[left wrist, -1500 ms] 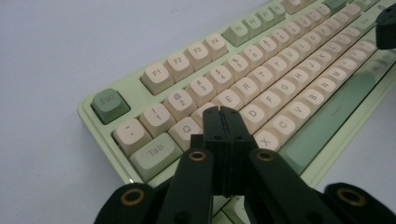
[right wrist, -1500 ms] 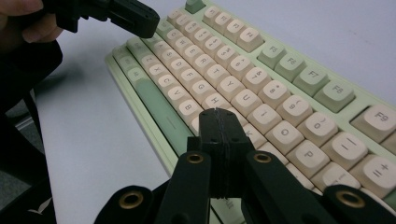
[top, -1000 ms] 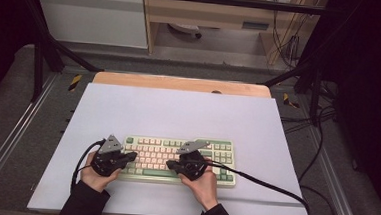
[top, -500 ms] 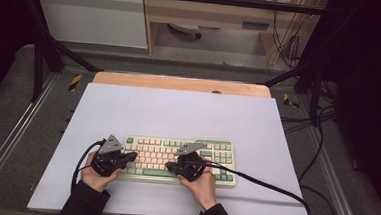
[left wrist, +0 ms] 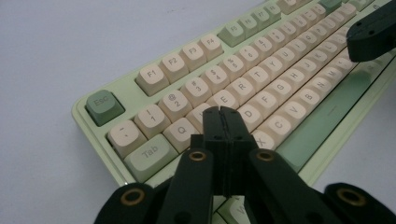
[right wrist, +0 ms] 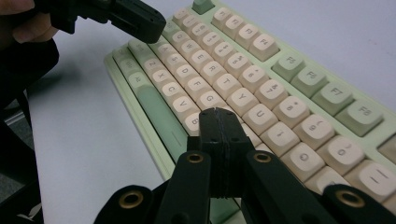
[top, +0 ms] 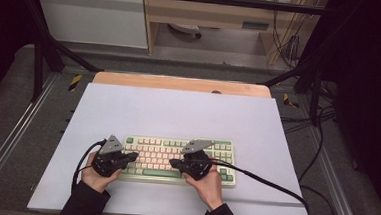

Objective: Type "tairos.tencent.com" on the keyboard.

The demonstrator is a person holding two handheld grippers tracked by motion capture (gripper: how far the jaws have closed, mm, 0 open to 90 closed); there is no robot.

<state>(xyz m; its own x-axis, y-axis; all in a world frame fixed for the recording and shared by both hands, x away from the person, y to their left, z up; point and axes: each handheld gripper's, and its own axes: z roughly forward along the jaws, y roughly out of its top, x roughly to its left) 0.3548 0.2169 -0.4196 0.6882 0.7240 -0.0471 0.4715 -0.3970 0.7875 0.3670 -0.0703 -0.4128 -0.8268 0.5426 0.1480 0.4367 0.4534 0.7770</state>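
1. The keyboard [top: 178, 160] lies flat near the front edge of the white table top [top: 178, 112], its long side running left to right.
2. The left gripper [left wrist: 221, 112] has its jaws pressed together with nothing between them; the tip hangs over the keys around W, S and D.
3. The right gripper [right wrist: 219, 114] is likewise closed and empty, its tip over the keys near H, J and N.
4. Judging by this, the step in hand is typing: closed tips serve as pokers, each over its own half.
5. The next move calls for a short, straight press on one key, centred so that neighbouring keys stay untouched.
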